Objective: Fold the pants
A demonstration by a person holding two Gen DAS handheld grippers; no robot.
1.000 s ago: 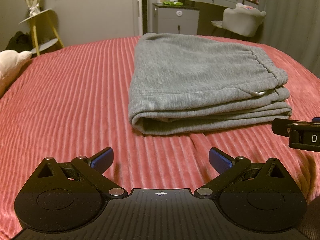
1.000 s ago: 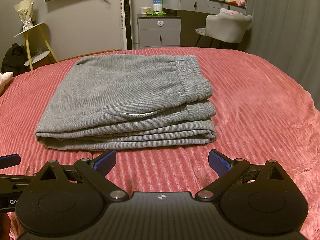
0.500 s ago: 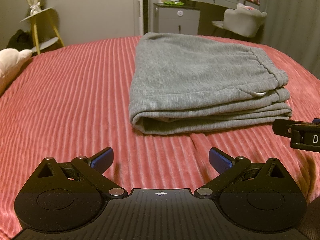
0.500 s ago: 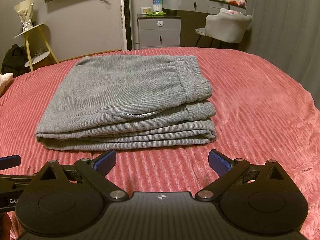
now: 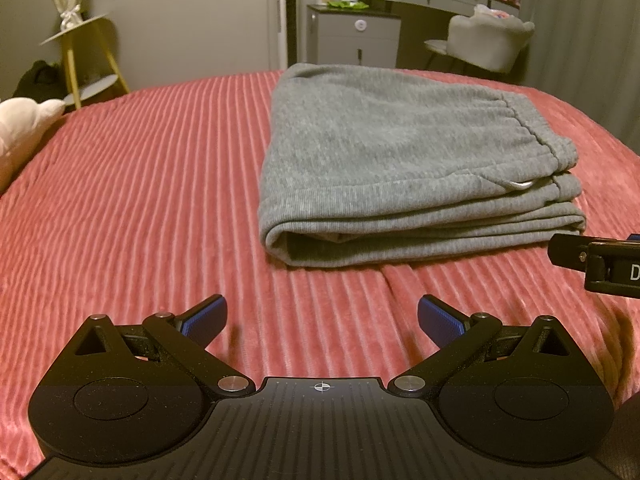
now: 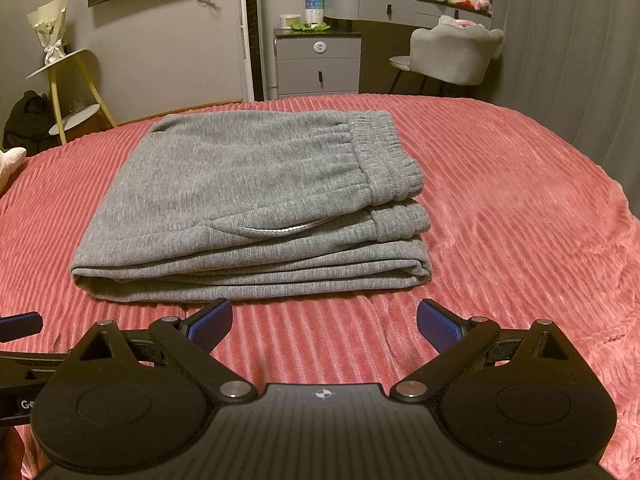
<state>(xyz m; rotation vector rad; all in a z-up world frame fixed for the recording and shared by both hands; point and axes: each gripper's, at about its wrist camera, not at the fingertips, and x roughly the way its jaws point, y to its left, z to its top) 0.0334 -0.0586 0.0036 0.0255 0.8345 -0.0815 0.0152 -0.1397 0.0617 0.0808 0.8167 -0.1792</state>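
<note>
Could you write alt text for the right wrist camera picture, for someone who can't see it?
Grey pants lie folded in a neat stack on a pink ribbed bedspread. The open right gripper sits just short of them, holding nothing. A grey chair and drawer unit stand behind the bed.

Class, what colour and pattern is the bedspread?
Pinkish-red bedspread, ribbed stripes; clearest in the right wrist view.

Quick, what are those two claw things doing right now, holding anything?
Left gripper: open, holding nothing, short of the folded grey knit sweatpants.
Right gripper: open, holding nothing, also just short of the sweatpants on the pink ribbed bedspread.
</note>
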